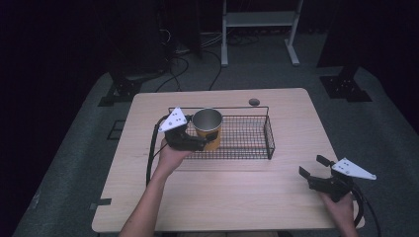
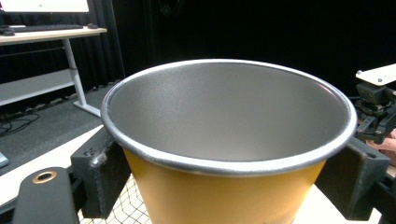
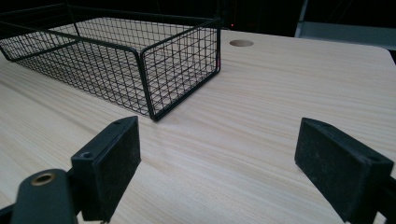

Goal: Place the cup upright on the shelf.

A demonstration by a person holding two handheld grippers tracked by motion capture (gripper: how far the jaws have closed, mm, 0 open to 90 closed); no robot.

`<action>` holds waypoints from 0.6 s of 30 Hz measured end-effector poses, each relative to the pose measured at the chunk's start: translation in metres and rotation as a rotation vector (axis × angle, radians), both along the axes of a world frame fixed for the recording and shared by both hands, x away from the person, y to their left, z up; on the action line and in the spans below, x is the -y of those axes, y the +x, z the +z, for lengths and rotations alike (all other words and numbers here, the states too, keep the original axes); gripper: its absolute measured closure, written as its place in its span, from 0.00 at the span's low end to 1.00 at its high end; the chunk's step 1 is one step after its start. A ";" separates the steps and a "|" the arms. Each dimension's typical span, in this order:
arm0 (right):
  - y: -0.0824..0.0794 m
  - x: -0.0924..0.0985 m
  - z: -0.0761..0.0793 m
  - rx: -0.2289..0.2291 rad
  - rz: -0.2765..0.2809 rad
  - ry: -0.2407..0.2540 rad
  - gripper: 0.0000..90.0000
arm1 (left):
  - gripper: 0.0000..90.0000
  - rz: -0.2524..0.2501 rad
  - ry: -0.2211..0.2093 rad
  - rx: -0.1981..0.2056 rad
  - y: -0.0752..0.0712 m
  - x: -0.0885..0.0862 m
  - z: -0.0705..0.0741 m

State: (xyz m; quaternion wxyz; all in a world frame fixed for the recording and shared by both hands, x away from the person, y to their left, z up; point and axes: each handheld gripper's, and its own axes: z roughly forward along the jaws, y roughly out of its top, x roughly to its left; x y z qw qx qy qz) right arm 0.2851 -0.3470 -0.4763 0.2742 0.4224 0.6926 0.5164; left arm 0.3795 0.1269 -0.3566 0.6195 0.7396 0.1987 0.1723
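Wire basket [image 1: 247, 136] walls ring the yellow cup [image 1: 207, 129], which the left gripper [image 1: 200, 143] pinches by its sides at the basket's left end, while the right gripper [image 1: 312, 168] rests well apart near the table [image 1: 237, 197] corner, jaws spread wide on nothing

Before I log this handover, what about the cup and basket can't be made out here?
- Yellow metal-lined cup: its base, cut off by the left gripper view's bottom edge.
- Black wire basket: its left end, hidden by the cup and left gripper in the high view.
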 end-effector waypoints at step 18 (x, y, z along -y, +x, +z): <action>0.000 0.001 0.000 0.000 0.000 0.003 0.15 | 0.15 -0.023 0.008 -0.032 0.039 0.004 0.003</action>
